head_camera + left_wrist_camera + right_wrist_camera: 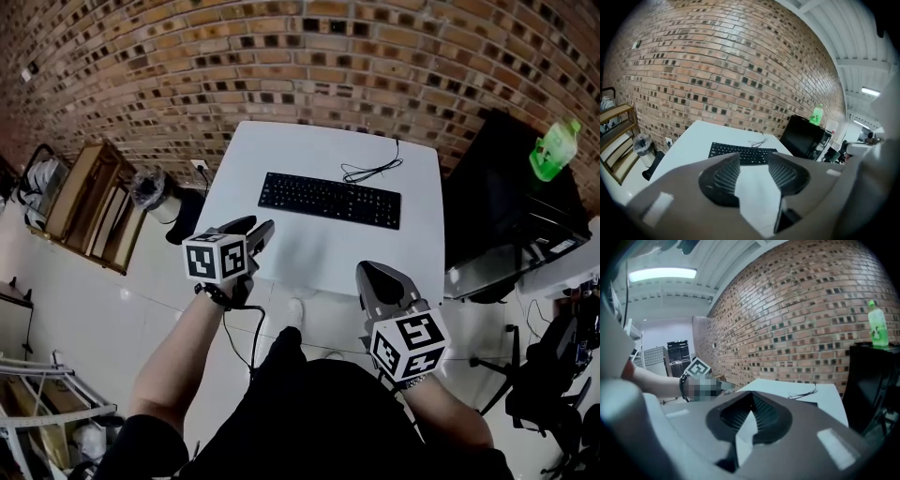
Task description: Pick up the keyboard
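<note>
A black keyboard (330, 199) lies flat across the middle of a white table (309, 145), its thin black cable (372, 171) coiled behind it. My left gripper (253, 234) hovers over the table's near left edge, short of the keyboard, jaws open and empty. In the left gripper view the keyboard (743, 153) shows ahead, beyond the spread jaws of the left gripper (753, 169). My right gripper (377, 277) hangs at the near right edge, off the keyboard. In the right gripper view the right gripper (751, 404) is shut with nothing in it.
A black cabinet (506, 206) stands right of the table with a green bottle (555, 148) on top. A wooden shelf (89, 202) and a bin (150, 187) stand to the left. A brick wall (309, 56) runs behind the table. A dark office chair (553, 375) is at the right.
</note>
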`<action>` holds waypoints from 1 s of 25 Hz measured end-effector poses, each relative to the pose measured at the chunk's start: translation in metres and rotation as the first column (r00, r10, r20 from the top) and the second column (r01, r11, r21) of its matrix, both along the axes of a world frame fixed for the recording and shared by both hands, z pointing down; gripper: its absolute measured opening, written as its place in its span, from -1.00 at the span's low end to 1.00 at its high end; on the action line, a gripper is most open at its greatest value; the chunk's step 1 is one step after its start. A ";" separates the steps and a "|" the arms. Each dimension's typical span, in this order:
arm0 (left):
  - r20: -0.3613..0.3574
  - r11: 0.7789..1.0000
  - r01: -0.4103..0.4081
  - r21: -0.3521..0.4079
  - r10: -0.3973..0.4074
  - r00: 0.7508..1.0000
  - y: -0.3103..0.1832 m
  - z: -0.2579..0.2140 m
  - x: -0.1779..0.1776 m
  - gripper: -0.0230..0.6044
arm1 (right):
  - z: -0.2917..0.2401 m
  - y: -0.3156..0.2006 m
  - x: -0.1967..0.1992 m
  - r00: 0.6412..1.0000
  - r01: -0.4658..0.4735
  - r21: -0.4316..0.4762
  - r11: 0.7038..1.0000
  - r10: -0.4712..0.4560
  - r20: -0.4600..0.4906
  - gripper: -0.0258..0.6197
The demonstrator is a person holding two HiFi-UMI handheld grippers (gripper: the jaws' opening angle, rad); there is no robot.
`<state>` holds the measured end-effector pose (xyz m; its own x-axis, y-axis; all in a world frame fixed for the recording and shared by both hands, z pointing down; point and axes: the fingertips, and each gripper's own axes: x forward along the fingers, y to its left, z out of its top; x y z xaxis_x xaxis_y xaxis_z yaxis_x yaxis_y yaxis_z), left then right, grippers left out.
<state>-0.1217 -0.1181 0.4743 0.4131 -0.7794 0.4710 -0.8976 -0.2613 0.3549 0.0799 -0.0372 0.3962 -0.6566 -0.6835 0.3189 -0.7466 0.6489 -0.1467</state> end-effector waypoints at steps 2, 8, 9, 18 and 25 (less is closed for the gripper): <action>-0.003 1.000 0.011 -0.028 -0.012 1.000 -0.022 0.011 -0.013 -0.30 | 0.004 -0.014 -0.005 1.000 -0.013 -0.012 1.000 0.013 -0.004 -0.92; -0.012 0.989 0.003 -0.145 -0.005 1.000 -0.091 0.058 -0.046 -0.27 | 0.020 -0.063 -0.022 0.997 -0.072 -0.071 0.995 0.070 -0.029 -0.92; -0.016 0.986 0.000 -0.165 -0.002 1.000 -0.102 0.066 -0.050 -0.27 | 0.023 -0.072 -0.026 0.996 -0.083 -0.080 0.993 0.081 -0.033 -0.92; -0.020 0.942 -0.027 -0.335 0.022 1.000 -0.173 0.145 -0.080 -0.28 | 0.060 -0.130 -0.047 0.985 -0.170 -0.175 0.970 0.161 -0.061 -0.92; -0.044 0.907 -0.062 -0.417 0.048 0.998 -0.194 0.186 -0.082 -0.28 | 0.088 -0.152 -0.055 0.976 -0.216 -0.242 0.946 0.206 -0.068 -0.92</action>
